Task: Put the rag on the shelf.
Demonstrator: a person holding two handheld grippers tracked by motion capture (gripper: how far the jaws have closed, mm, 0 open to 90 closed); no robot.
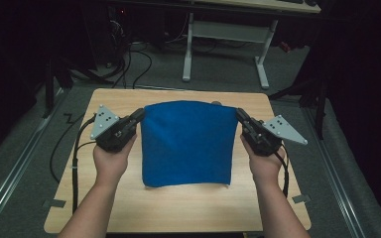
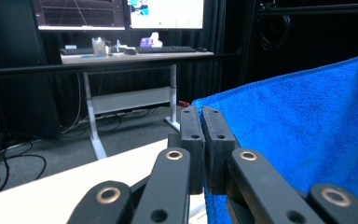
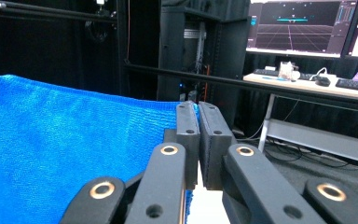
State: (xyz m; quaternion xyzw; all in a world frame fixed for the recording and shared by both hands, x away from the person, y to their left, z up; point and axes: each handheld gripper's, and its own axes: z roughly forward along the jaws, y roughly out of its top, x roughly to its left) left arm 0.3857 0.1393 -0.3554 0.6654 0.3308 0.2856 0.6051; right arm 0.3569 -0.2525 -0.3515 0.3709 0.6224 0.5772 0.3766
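Blue cloth (image 1: 188, 144) hung stretched above the wooden table (image 1: 129, 208), top corners pinched, left gripper (image 1: 138, 116) clamped on its left corner, right gripper (image 1: 239, 115) clamped on its right corner, lower edge near the tabletop, desk with monitors (image 2: 121, 14) beyond.

Left hand-held gripper (image 1: 140, 115): black body, grey three-cornered plate with dark holes, black cable trailing near. Right hand-held gripper (image 1: 239, 115): same build. Black linkage arms carry brass-ringed pivots. Forearms bare, no sleeves.

cloth (image 1: 188, 144): solid blue | tools' jaws: blk | table (image 1: 129, 101): lt wood grain | plates: grey
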